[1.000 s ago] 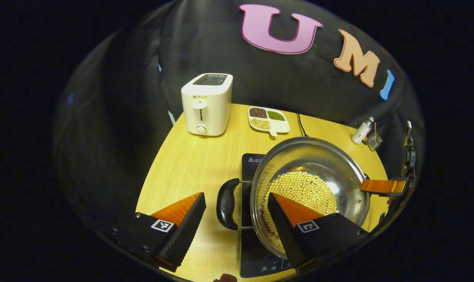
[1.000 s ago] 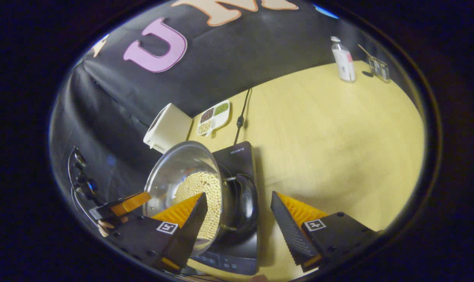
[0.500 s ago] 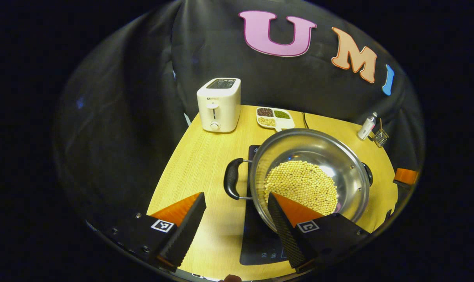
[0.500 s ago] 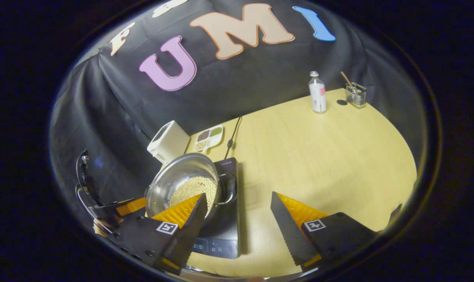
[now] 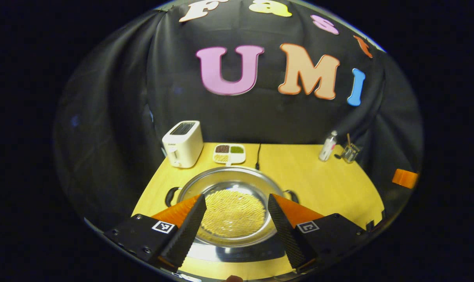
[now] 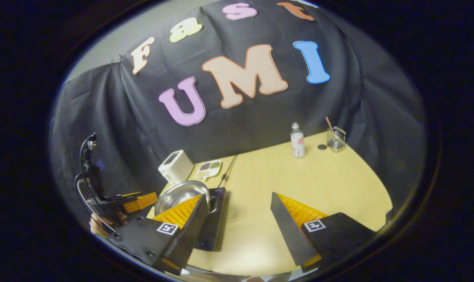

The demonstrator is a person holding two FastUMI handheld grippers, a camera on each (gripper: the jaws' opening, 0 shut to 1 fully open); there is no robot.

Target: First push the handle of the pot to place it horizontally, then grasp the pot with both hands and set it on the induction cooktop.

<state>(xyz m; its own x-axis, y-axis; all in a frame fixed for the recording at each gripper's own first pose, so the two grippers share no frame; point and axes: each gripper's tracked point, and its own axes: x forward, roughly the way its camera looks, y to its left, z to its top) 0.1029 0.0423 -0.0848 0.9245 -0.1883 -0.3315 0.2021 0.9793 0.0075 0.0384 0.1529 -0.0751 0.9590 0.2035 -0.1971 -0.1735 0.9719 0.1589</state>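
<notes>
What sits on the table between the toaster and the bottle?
In the left gripper view, a divided dish of beans and a black cord lie between the toaster and the bottle.

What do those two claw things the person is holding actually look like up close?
Each is a dark, boxy tool ending in two wedge-shaped fingers with ridged inner faces. The left gripper and the right gripper both carry a small square black-and-white marker on each finger's base, plus visible screw heads. Farther off in the right gripper view, thin cables loop behind the left one.
</notes>
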